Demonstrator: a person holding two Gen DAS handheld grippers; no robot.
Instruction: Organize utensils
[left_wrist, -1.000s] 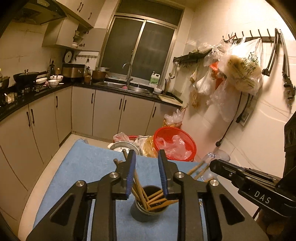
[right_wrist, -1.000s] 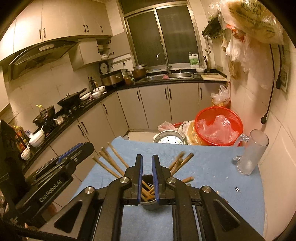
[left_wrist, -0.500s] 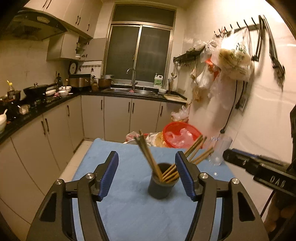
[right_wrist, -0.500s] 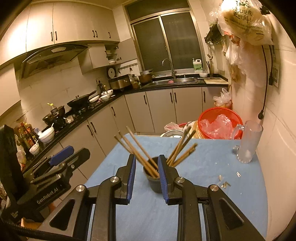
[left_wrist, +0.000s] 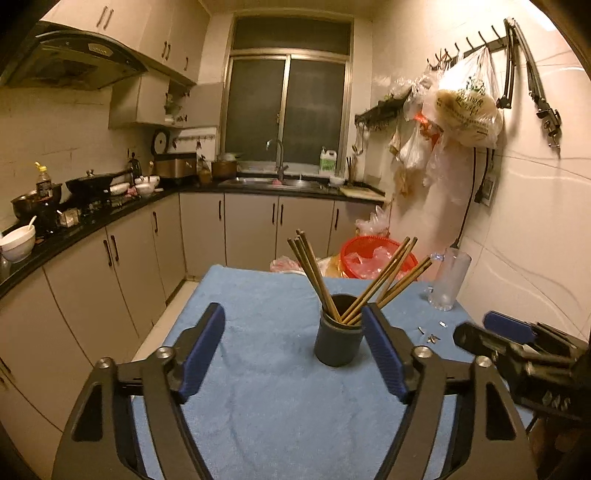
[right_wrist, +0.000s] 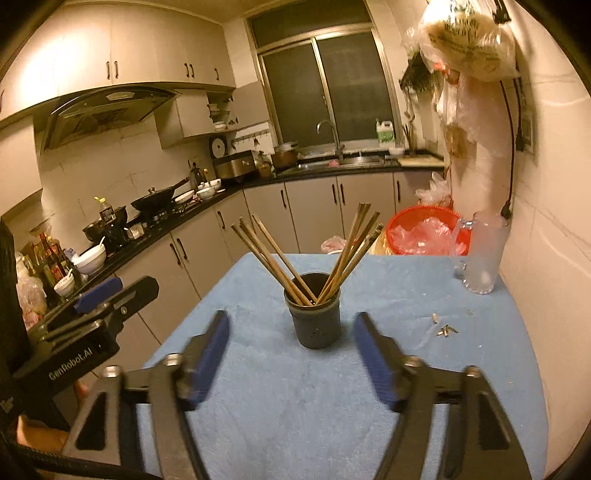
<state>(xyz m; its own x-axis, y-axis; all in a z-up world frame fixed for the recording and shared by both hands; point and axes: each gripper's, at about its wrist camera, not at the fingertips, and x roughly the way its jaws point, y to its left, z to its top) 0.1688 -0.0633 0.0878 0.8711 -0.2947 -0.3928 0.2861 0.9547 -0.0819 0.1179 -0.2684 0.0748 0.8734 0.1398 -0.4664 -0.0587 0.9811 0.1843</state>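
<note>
Left gripper (left_wrist: 293, 319): jaws wide apart and have just been opening; nothing is pinched. In its own view the blue pads sit lower centre, and the right-hand pad overlaps the cup's edge in the picture, contact not determinable.
Right gripper (right_wrist: 290, 328): jaws wide apart and have just been opening; the pads press on nothing. In its own view the cup stands beyond the tips, centred between them and clear of both.
Cup (left_wrist: 338, 341): dark, cylindrical, upright on the blue cloth, centre of both views.
Chopsticks (left_wrist: 314, 269): wooden, all standing in the cup; one bundle leans toward upper left, the other fans toward upper right. No gripper touches them.
Blue cloth (left_wrist: 277, 406): covers the table top and fills the lower half of both views.
Glass mug (right_wrist: 482, 254): clear, handled, upright on the cloth at right of frame near the tiled wall, well apart from the cup.
Small metal bits (right_wrist: 445, 328): loose on the cloth, lower right of the cup, between cup and mug; type not determinable.
Red basket (right_wrist: 424, 230): beyond the far table edge, holding clear plastic.
Cross-view: each gripper shows at the other view's edge, the right at the left view's right side, the left at the right view's left side.
</note>
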